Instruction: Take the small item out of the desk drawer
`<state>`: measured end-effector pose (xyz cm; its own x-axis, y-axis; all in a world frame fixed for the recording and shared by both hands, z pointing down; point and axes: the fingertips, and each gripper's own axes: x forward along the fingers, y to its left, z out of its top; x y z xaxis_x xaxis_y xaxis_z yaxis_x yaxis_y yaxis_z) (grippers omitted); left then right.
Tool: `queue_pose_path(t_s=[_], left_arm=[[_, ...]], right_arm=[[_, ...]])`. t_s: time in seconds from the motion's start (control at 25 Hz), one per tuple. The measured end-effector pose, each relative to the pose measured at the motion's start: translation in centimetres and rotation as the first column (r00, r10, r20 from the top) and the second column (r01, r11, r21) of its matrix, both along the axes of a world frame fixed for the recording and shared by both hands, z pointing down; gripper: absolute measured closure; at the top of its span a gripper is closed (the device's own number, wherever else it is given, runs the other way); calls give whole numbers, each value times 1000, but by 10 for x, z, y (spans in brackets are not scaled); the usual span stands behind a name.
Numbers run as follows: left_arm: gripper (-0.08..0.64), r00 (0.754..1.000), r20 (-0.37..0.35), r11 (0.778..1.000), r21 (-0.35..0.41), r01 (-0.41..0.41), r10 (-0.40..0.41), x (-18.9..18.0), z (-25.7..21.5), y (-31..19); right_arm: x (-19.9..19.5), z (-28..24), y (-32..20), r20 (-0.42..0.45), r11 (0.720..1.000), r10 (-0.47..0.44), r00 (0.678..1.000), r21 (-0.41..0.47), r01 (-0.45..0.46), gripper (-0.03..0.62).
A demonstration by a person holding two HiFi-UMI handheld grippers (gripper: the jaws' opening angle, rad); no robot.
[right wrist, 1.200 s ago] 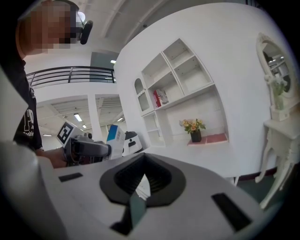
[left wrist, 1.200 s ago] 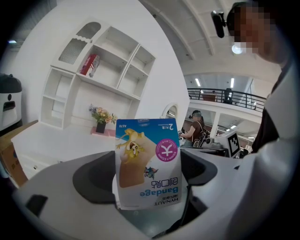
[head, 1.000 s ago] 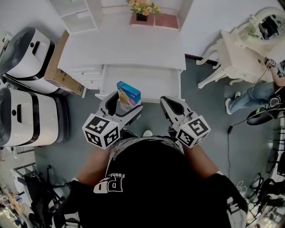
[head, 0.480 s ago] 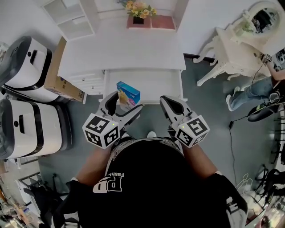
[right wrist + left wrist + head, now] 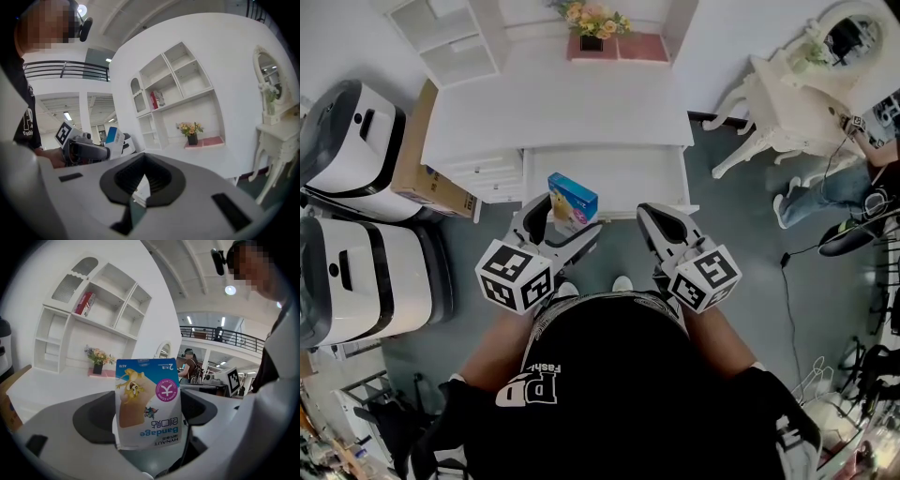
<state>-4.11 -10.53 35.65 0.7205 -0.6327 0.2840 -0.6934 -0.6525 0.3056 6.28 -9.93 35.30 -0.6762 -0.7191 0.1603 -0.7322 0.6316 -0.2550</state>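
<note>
A small blue bandage box (image 5: 572, 199) with a cartoon print is gripped between the jaws of my left gripper (image 5: 565, 225), held above the front edge of the open white desk drawer (image 5: 619, 178). In the left gripper view the box (image 5: 147, 401) stands upright between the two dark pads, print upside down. My right gripper (image 5: 664, 223) hovers just right of it, in front of the drawer, its jaws together with nothing between them. From the right gripper view, the left gripper (image 5: 86, 151) and its box (image 5: 114, 135) show at the left.
The white desk (image 5: 558, 103) carries a flower pot (image 5: 595, 21) at its back. Two white appliances (image 5: 356, 122) and a cardboard box (image 5: 417, 150) stand at the left. A white vanity table (image 5: 806, 94) and a seated person (image 5: 844, 192) are at the right.
Almost nothing; the head view has shifted slightly, and both grippers and the held box keep their places.
</note>
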Motion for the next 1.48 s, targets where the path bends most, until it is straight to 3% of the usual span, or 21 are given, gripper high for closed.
queue_pose_path(t_s=[1.48], left_arm=[[138, 1000, -8, 1000, -6, -10, 10, -22, 3, 3]], right_arm=[[-22, 4, 8, -31, 1000, 4, 1000, -10, -4, 586]])
